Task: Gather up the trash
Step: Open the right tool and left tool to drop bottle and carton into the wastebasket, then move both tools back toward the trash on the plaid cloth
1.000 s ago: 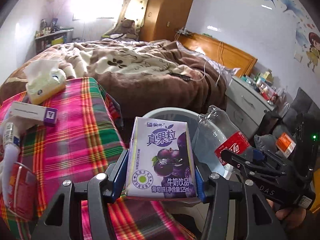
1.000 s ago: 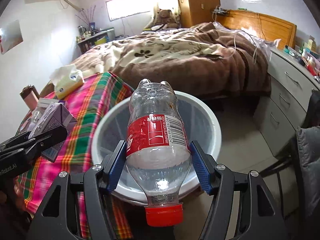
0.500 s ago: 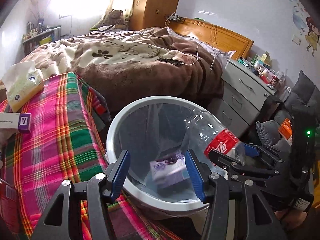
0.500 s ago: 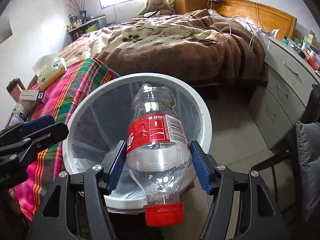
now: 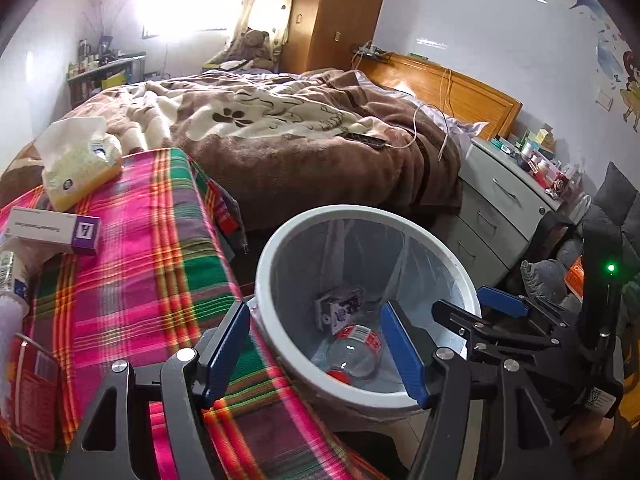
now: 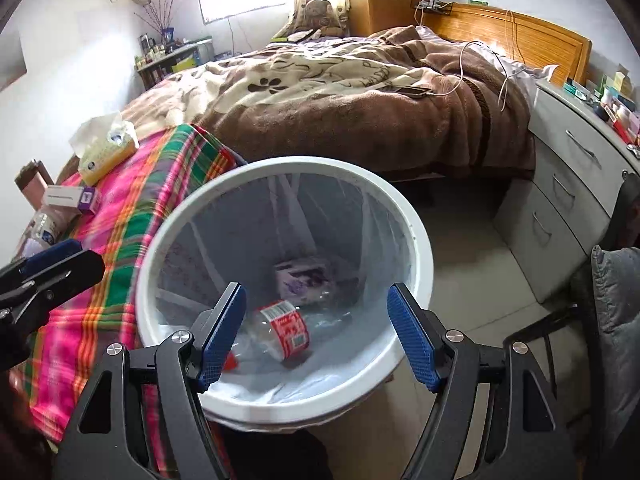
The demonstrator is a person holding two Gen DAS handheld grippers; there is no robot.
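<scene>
Right wrist view, lower centre: both the right gripper (image 6: 316, 330) and left gripper (image 5: 320, 346) are opening empty over the bin (image 6: 416, 216), risking knocking its rim when withdrawing.

Two wrist fisheyes angled down, close over one shared bin (image 5: 280, 240) (bed (image 6: 360, 92) behind).

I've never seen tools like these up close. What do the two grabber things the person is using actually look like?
Both are black, angular frames with triangular cut-outs and silver screw heads. The left gripper and right gripper each end in two flat fingers faced with textured blue pads. Seen from the left camera, the right one carries a tall black block with a green light and a small QR sticker.
</scene>
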